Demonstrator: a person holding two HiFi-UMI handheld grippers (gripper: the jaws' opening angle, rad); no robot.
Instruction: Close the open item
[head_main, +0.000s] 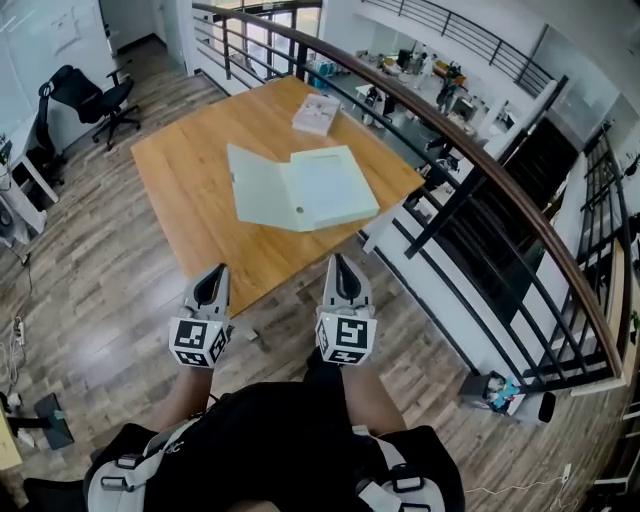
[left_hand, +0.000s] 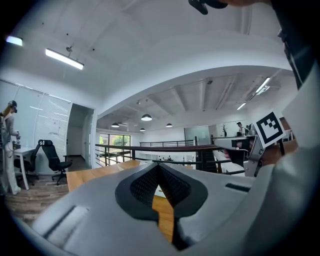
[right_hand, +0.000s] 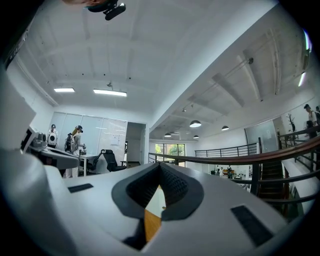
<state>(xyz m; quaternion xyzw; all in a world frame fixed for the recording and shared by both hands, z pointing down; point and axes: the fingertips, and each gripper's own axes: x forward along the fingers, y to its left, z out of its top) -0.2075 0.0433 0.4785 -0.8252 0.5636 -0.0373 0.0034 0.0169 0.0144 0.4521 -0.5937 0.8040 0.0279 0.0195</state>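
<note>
A pale green folder (head_main: 300, 187) lies open on the wooden table (head_main: 190, 170), its cover flap spread to the left. My left gripper (head_main: 221, 268) hovers just short of the table's near edge, jaws shut and empty. My right gripper (head_main: 336, 258) is level with it to the right, also shut with nothing held. Both point toward the folder, well short of it. In the left gripper view the closed jaws (left_hand: 159, 165) hide most of the table; in the right gripper view a sliver of the folder (right_hand: 158, 200) shows between the closed fingers (right_hand: 172, 182).
A white book (head_main: 317, 113) lies at the table's far edge. A black railing with a wooden handrail (head_main: 470, 150) runs along the right. An office chair (head_main: 95, 98) stands at the far left. Wood floor surrounds the table.
</note>
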